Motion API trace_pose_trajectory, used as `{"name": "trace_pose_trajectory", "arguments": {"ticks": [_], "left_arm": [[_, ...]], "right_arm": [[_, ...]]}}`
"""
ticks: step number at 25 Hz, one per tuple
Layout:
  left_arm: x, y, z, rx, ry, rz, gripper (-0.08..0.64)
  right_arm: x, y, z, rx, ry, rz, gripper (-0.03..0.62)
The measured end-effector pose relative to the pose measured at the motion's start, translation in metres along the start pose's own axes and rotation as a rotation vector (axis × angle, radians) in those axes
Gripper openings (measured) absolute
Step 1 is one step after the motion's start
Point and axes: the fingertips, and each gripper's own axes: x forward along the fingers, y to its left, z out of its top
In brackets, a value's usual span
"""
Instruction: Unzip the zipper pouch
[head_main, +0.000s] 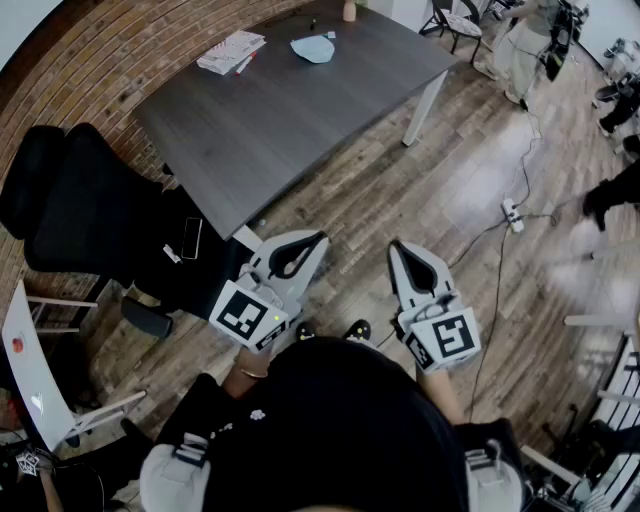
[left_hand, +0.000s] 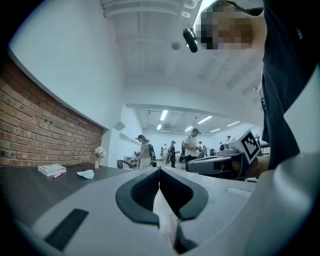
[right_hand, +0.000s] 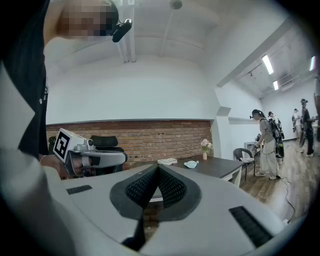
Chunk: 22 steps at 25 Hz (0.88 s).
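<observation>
Left gripper (head_main: 320, 238), right gripper (head_main: 396, 245): jaws closed, empty, held over floor, well short of table (head_main: 300, 130). Pale blue pouch (head_main: 313, 48) on far end, untouched. Unzipping not started.

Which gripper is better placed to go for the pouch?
Left, marginally. The left gripper hangs by the near corner of the table; the right gripper is over the floor, farther from the light-blue pouch. Both are shut, empty and well short of it.
</observation>
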Motion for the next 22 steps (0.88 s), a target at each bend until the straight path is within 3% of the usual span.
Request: {"name": "trace_pose_trajectory", "arguments": {"ticks": [14,22], "left_arm": [[0.014,-0.008,-0.005,-0.012,0.036,0.010,0.005],[0.043,-0.023,-0.006,0.001,0.042,0.009,0.005]], "right_arm": [[-0.007,-0.015,0.000,0.028,-0.012,0.022,-0.002],[-0.022,-0.046,-0.003,0.054,-0.021,0.021,-0.002]]}}
